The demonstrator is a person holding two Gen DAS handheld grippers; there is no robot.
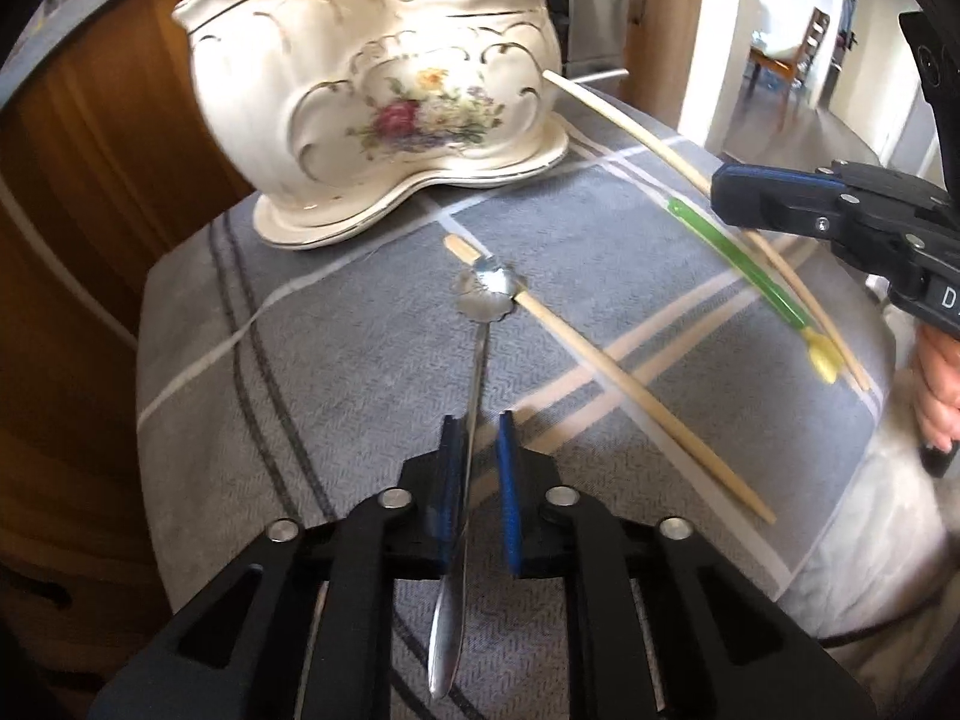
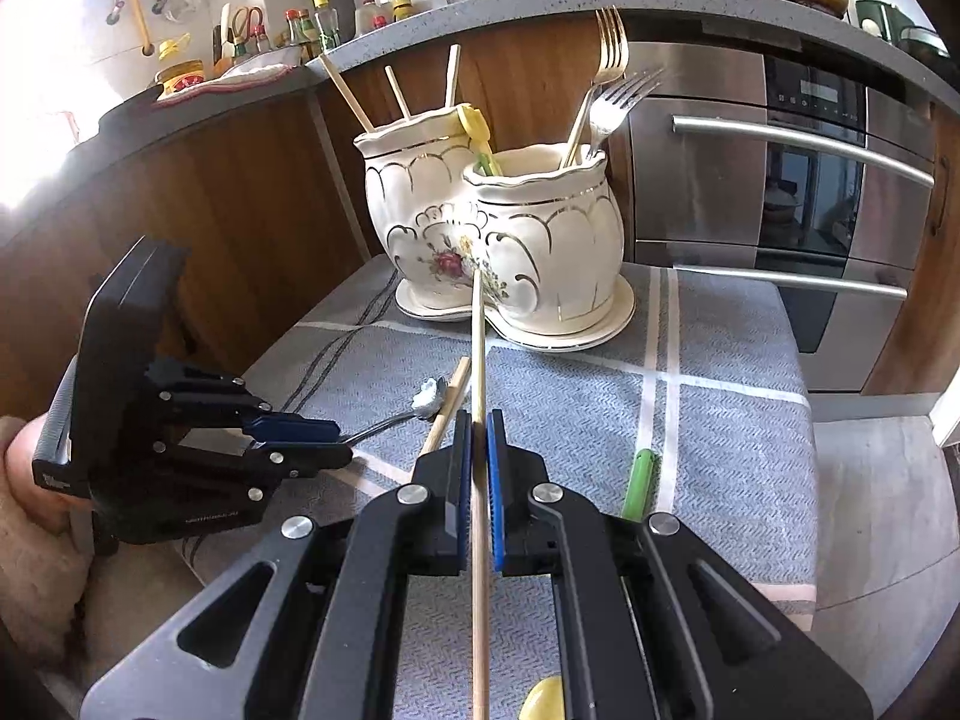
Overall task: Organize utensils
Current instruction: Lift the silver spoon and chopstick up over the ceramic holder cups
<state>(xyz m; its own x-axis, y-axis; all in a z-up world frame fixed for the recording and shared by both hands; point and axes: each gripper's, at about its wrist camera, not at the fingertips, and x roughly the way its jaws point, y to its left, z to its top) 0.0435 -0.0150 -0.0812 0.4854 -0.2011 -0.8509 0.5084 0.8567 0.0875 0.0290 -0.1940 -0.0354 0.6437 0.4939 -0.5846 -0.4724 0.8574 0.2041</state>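
The left gripper [image 1: 477, 420] pinches the thin metal handle of a spoon [image 1: 485, 291], its fingers nearly pressed together around the shaft. The spoon's decorated bowl rests on the grey checked cloth [image 1: 360, 360] that covers the worktop, so the handle is tilted up toward the camera; gripping it well back from the bowl probably makes it easier to tip it upright into the holder. A loose chopstick [image 1: 630, 384] lies across the cloth with its far end under or against the spoon's bowl, and which of the two is hard to tell from here.

The right gripper [image 2: 478, 420] clamps a second chopstick [image 2: 478, 360] between its fingers, the stick running straight along them and pointing toward the ceramic utensil holder [image 2: 540, 240]. That alignment suits sliding it lengthwise into one of the two compartments. The left compartment already carries chopsticks and a green-and-yellow utensil; the right one carries the forks [image 2: 618, 90].

A green-handled utensil [image 1: 738, 258] also lies on the cloth, beside the held chopstick.

The holder stands at the far edge of the cloth, close to the wooden cabinet front [image 2: 210, 210]. Open cloth lies between both grippers and the holder, and the space above its rims is crowded only by the standing utensils.
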